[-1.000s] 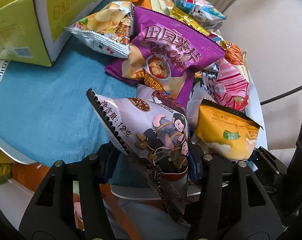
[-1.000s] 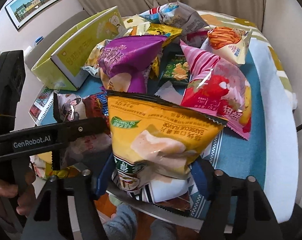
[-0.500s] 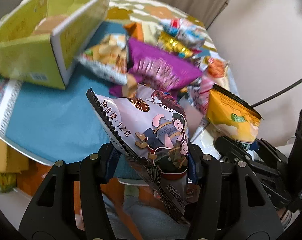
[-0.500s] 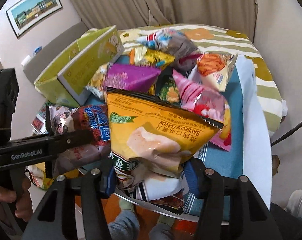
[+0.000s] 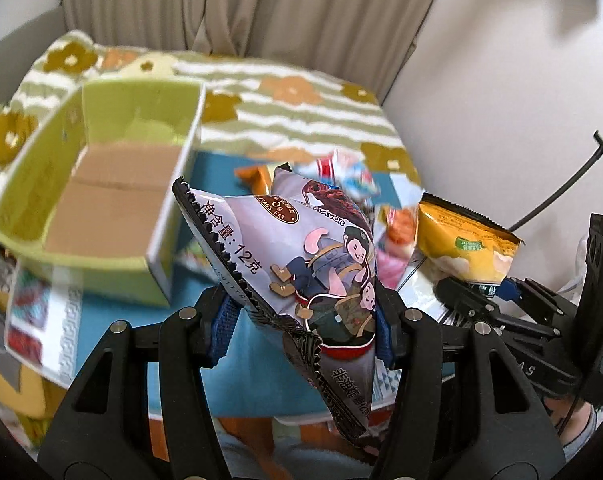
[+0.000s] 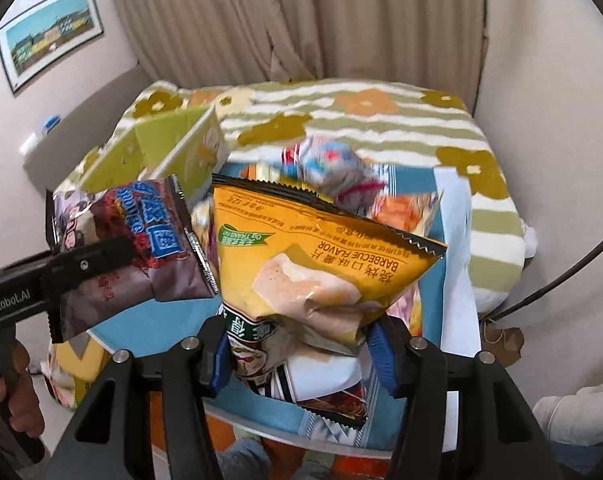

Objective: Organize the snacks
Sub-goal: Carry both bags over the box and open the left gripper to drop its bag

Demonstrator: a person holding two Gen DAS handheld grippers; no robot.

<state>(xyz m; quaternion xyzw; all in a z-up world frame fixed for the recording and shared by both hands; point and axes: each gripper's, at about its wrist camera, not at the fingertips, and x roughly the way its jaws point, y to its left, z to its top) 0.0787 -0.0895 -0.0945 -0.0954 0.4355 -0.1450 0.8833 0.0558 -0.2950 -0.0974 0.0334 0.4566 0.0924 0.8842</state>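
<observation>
Along my left fingers, the blue pads are clamped on a grey cartoon snack bag, which stands tilted between them, its black serrated edge running down to the left, held clear above the counter with its blue cloth. To the left and behind it sits the open green box, brown cardboard floor showing. To the right my right fingers grip a yellow barbecue chip bag. Blurred snack packets lie behind the grey bag.

Along my right fingers, the pads squeeze the lower end of the yellow barbecue chip bag, print upside down, lifted above the counter. These fingers have just been closing on it, and the bag is pinched between them. At left my left fingers carry the grey cartoon snack bag, with a hand on the handle. The green box stands beyond, and more blurred packets lie behind the yellow bag. A flowered striped blanket covers the far side.
</observation>
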